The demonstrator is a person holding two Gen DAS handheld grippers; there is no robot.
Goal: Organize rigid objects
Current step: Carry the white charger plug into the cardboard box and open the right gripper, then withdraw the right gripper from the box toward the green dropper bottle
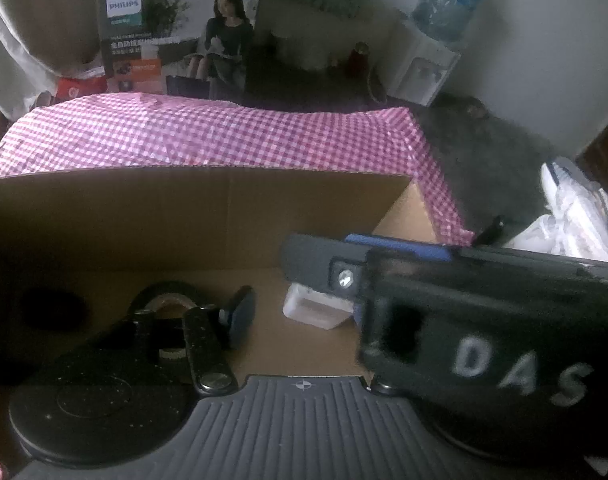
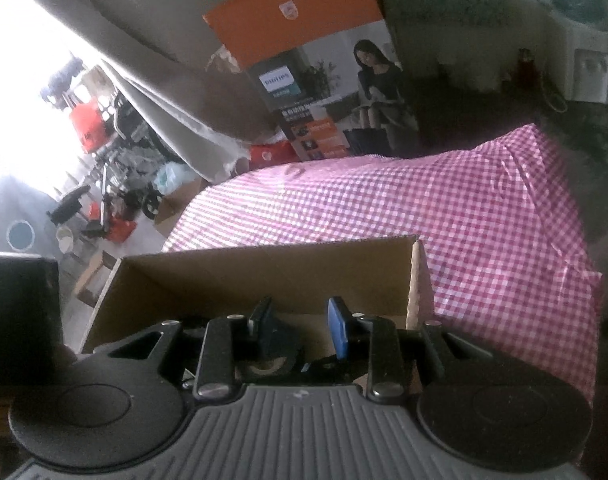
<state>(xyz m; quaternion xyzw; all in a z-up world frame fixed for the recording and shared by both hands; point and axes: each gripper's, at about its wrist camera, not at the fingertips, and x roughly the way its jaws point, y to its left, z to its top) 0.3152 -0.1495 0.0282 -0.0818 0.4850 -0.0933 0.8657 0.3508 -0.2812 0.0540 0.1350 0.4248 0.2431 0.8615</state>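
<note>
- A cardboard box (image 1: 192,216) is being kept on the checked desk (image 1: 224,136); a black tape roll (image 1: 164,300) and a white block (image 1: 315,312) are lying on its floor.
- The left gripper (image 1: 300,304) is being held over the box, jaws part open, nothing seen clamped.
- The right gripper (image 2: 300,328) jaws are being held narrow, apparently empty; the roll shows beneath.
- Risk: the right gripper is crossing the left one closely, so a collision could knock the box.

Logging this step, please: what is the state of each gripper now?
Left gripper: open, holding nothing.
Right gripper: open, holding nothing.
</note>
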